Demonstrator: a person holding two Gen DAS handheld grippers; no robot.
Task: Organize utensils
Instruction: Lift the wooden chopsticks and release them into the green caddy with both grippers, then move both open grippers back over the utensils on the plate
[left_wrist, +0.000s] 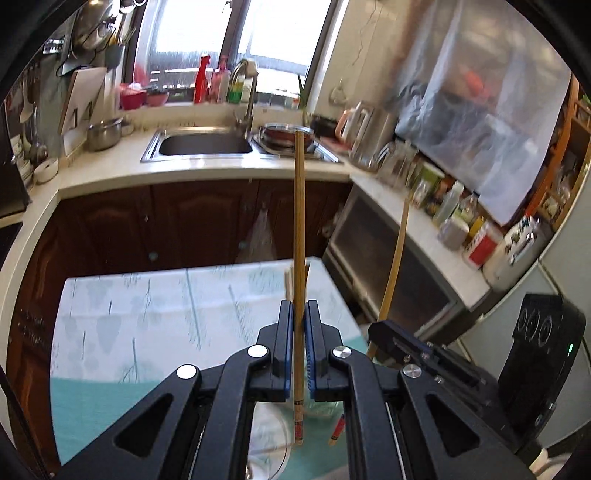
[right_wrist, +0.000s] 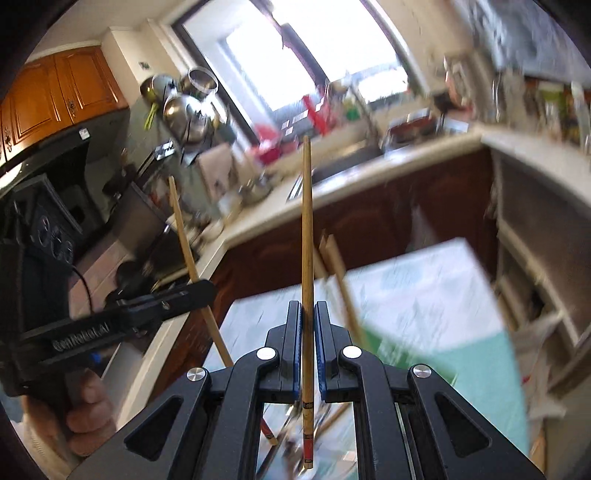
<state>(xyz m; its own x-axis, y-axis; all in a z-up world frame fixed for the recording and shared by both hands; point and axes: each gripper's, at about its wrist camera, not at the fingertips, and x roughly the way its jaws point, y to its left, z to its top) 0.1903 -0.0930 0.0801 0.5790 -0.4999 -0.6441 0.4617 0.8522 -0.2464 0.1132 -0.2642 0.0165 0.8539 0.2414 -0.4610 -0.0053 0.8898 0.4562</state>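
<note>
Left wrist | patterned tablecloth (left_wrist: 147, 302) | sink (left_wrist: 205, 144) under window (left_wrist: 236, 33)

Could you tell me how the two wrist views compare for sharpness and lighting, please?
Left wrist view: mostly sharp, the sink and the chopstick in the left gripper crisp, only the right-hand shelf smeared; the window is blown out. Right wrist view: the background is heavily motion-blurred, the table streaked, yet the right gripper and its chopstick stay sharp; fisheye bending in both.
</note>
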